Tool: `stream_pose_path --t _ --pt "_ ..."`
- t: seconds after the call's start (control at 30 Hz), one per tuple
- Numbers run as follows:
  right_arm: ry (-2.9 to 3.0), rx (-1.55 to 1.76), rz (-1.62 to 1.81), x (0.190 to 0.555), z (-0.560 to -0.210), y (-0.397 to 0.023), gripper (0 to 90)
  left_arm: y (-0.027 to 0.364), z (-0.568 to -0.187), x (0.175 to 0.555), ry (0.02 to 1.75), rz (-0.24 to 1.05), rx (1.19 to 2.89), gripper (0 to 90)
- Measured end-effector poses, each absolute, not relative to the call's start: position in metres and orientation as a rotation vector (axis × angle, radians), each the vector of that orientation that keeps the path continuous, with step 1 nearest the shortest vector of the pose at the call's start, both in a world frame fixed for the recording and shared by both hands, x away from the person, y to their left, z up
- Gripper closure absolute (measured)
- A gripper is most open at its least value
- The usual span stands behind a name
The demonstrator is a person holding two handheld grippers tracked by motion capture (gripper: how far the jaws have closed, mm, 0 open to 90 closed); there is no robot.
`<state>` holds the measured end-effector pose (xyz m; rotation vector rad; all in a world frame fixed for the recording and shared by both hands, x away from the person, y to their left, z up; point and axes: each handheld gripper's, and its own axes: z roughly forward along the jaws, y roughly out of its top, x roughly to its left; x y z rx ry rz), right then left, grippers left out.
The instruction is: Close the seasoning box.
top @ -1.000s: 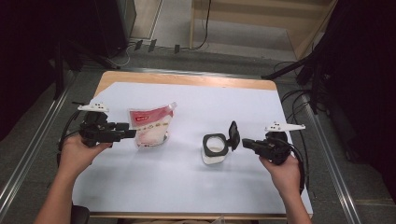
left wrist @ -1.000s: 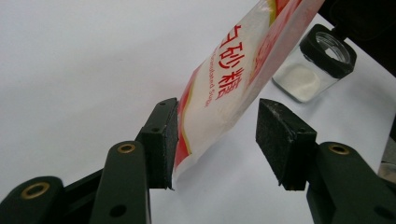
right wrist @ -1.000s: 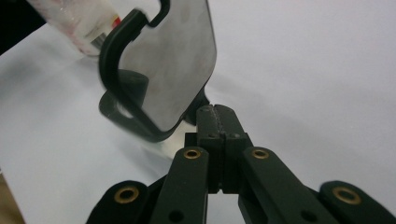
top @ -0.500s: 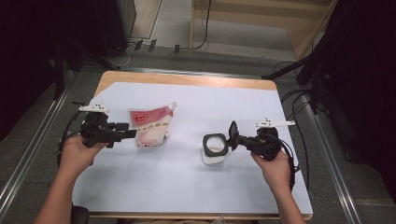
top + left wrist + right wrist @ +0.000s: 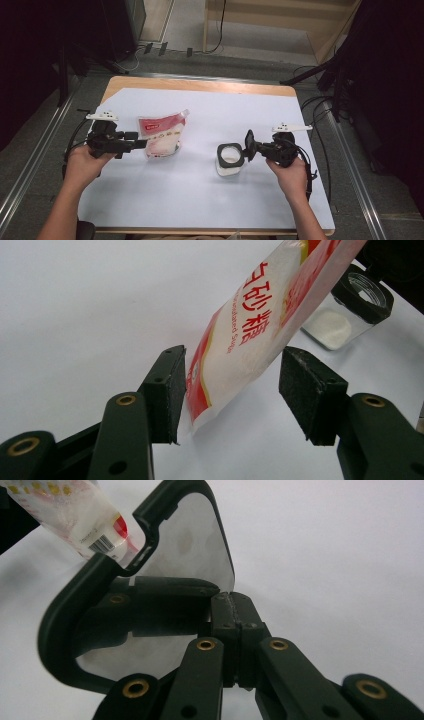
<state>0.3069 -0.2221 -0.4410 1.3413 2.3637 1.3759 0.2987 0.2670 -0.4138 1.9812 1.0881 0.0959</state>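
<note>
A red and white sugar bag [image 5: 161,136] lies on the white table [image 5: 200,210], left of centre. My left gripper [image 5: 142,144] is at the bag's left end. In the left gripper view the bag [image 5: 250,340] lies between the jaws. Those jaws have just been opening: one pad [image 5: 172,385] is at the bag's edge, the other [image 5: 307,390] stands clear. A small clear jar [image 5: 229,160] with white powder and a black rim stands right of centre. My right gripper [image 5: 255,146] is shut on the edge of its black-framed clear lid [image 5: 165,555], which stands upright beside the jar's right side.
The white sheet covers a wooden table whose far edge [image 5: 200,86] shows bare wood. Metal rails run along both sides on the floor, and cables [image 5: 320,107] lie off the right edge. Open white surface lies in front of and behind the bag and jar.
My right hand has shifted left toward the jar, with the lid staying upright beside it. The left hand has kept its place at the bag.
</note>
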Motion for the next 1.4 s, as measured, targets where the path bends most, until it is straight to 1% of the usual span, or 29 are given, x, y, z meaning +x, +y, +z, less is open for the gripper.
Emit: stream_pose_path --t 0.47,1.4 --pt "2.347 1.298 1.395 0.299 -0.436 -0.216 90.0 0.270 -0.413 0.299 1.101 0.107 1.976 43.7" --pt "2.388 1.240 1.432 0.296 -0.436 -0.201 90.0 0.272 -0.415 0.300 1.108 0.080 1.966 42.0"
